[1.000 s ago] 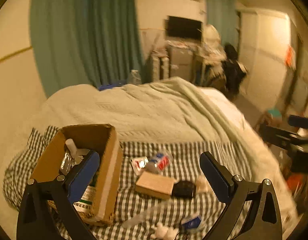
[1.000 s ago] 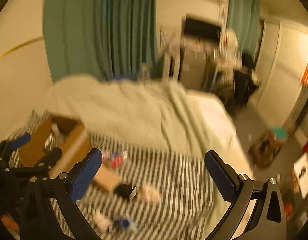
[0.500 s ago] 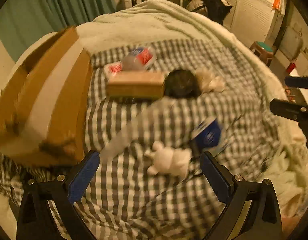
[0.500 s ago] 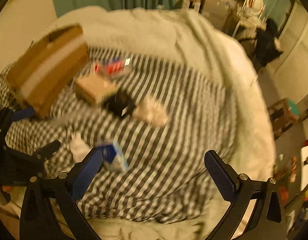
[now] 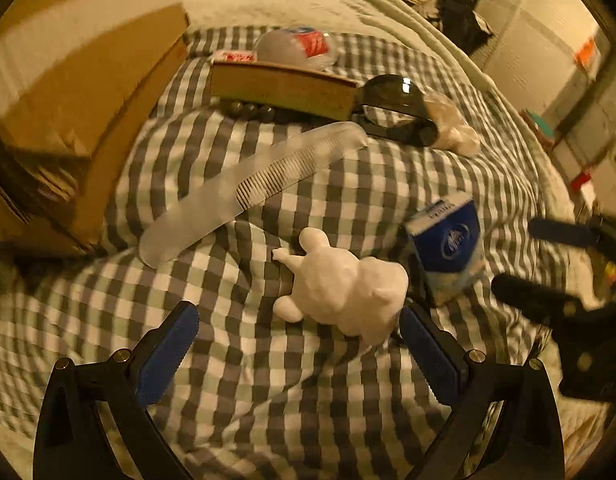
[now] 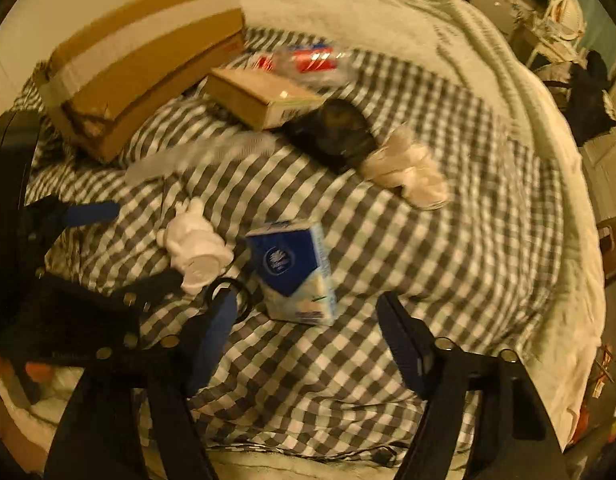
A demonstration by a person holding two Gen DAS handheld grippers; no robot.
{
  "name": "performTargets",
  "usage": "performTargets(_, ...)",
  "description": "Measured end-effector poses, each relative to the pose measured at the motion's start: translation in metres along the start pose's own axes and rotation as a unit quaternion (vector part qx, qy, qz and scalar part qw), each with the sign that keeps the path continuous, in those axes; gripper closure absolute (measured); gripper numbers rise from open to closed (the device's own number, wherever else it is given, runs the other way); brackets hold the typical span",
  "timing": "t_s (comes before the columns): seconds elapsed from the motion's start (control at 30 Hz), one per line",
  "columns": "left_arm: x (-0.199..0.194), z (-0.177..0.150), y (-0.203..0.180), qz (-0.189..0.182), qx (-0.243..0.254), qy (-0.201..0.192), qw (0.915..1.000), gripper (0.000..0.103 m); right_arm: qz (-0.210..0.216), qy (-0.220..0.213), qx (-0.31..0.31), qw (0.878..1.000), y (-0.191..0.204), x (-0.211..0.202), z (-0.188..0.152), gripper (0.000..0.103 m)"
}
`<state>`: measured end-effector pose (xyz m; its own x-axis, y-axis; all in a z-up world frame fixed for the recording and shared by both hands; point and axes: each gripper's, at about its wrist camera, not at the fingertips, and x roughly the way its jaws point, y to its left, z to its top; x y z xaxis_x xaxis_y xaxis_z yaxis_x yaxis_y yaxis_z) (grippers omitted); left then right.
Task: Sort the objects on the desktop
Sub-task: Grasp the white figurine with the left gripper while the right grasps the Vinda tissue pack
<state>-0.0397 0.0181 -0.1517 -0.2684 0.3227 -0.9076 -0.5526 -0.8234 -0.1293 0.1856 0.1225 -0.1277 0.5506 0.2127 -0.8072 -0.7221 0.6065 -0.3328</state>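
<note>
A white plaster figurine [image 5: 340, 292] lies on the checkered cloth [image 5: 268, 392], just ahead of my open left gripper [image 5: 298, 344]. A blue tissue pack [image 5: 448, 252] lies to its right. A translucent comb [image 5: 248, 188] lies further ahead. In the right wrist view my open right gripper [image 6: 308, 340] hovers just behind the tissue pack [image 6: 296, 268], with the figurine [image 6: 196, 244] to its left. The left gripper [image 6: 88, 280] shows there at the left edge. Neither gripper holds anything.
A cardboard box [image 5: 76, 80] stands at the left. Behind the comb lie a small brown carton [image 5: 284, 88], a magnifier [image 5: 392, 108], a crumpled white wad [image 5: 452, 128] and a red-labelled bottle [image 5: 296, 46]. A black ring [image 6: 228, 300] lies beside the tissue pack. The bed drops off at the right.
Both grippers have tipped down and moved in close over the cloth. The figurine and tissue pack now sit right before the fingers. Both jaws stay open.
</note>
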Motion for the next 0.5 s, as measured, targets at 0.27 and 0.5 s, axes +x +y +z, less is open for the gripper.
performTargets(0.27, 0.023, 0.003, -0.003, -0.008, 0.016, -0.004, 0.9998, 0.000, 0.026, 0.018, 0.007, 0.999, -0.001, 0.027, 0.006, 0.035)
performTargets(0.5, 0.029, 0.001, -0.002, -0.011, 0.050, -0.005, 0.9987, 0.003, 0.045, 0.047, 0.005, 0.998, -0.005, 0.050, 0.006, 0.055)
